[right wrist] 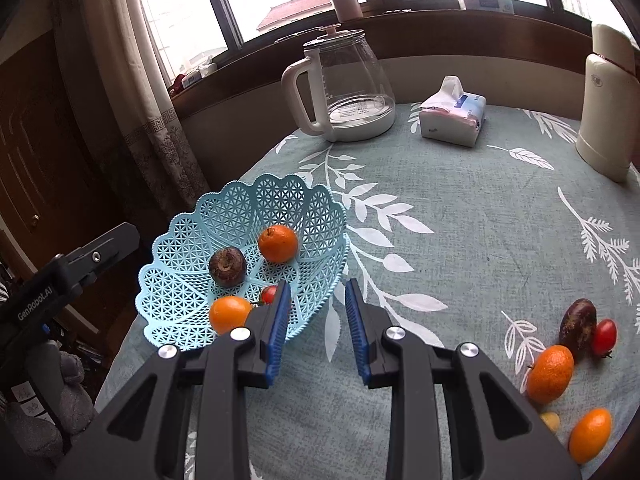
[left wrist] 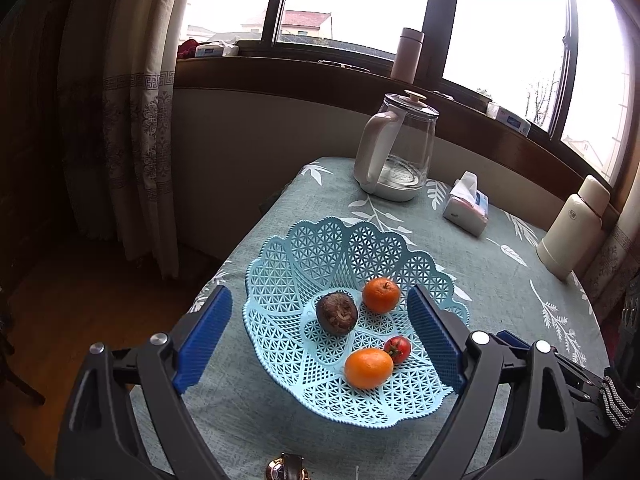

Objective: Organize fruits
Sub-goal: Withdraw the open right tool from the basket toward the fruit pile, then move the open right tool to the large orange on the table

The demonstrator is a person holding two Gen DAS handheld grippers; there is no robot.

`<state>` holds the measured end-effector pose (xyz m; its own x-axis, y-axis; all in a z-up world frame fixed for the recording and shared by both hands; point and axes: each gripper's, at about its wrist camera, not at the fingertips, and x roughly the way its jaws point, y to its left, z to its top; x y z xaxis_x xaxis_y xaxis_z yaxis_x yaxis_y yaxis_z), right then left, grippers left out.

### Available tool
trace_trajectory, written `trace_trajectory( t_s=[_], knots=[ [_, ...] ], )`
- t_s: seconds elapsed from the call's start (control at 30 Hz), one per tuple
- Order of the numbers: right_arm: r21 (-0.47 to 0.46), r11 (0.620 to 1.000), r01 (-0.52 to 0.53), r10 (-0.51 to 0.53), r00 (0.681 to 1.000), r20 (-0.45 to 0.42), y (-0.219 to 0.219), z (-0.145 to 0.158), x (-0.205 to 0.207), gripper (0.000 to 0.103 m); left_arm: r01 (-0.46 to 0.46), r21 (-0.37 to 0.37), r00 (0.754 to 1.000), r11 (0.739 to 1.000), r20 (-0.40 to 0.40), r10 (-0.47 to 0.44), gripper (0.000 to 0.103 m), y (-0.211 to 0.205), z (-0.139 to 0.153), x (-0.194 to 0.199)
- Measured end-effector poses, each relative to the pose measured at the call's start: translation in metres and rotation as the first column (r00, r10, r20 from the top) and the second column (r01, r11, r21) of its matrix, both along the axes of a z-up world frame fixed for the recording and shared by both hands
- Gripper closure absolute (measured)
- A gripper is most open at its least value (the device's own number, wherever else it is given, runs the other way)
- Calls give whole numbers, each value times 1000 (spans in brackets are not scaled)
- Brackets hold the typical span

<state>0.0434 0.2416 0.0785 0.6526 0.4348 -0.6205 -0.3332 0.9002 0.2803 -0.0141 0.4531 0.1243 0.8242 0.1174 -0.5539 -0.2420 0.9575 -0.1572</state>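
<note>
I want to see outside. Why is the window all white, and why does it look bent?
Left wrist view: daylight washes out the window, only a red roof shows. Right wrist view: same glare; the fisheye lens bends the window sill and table.

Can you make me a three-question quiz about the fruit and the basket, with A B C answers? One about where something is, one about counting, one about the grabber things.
1. Where is the dark round fruit?
A. inside the blue basket
B. beside the glass kettle
C. on the windowsill

2. How many fruits lie in the basket?
A. two
B. four
C. six

3. What is the right gripper doing?
A. squeezing an orange
B. open and holding nothing
C. gripping the tissue pack

Answers:
1. A, it sits on the basket floor next to an orange.
2. B, two oranges, one dark fruit and one small red tomato show in the left wrist view.
3. B, the jaws stand apart near the basket rim with only tablecloth between them.
</note>
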Motion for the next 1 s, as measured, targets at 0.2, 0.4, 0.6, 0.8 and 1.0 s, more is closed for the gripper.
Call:
trace_trajectory(
  t_s=[0.2,0.4,0.6,0.8,1.0],
  knots=[
    [1,999,38,-38,999,-13,-21,-6,-6,74,20,11,1000,1000,-5,-20,11,-10,-1,1],
    [1,998,67,-67,997,-28,-40,-12,-11,73,46,26,999,999,-6,-45,9,-21,-2,1],
    [-26,995,99,-100,994,-33,-58,-21,-21,73,63,35,998,997,-9,-63,8,-30,-3,1],
    [-29,988,153,-154,988,-30,-88,-24,-33,72,85,47,996,995,-20,-84,8,-41,-6,2],
    [-58,974,219,-220,976,-10,-123,-22,-45,71,117,64,993,991,-29,-116,8,-54,-9,3]
  ],
)
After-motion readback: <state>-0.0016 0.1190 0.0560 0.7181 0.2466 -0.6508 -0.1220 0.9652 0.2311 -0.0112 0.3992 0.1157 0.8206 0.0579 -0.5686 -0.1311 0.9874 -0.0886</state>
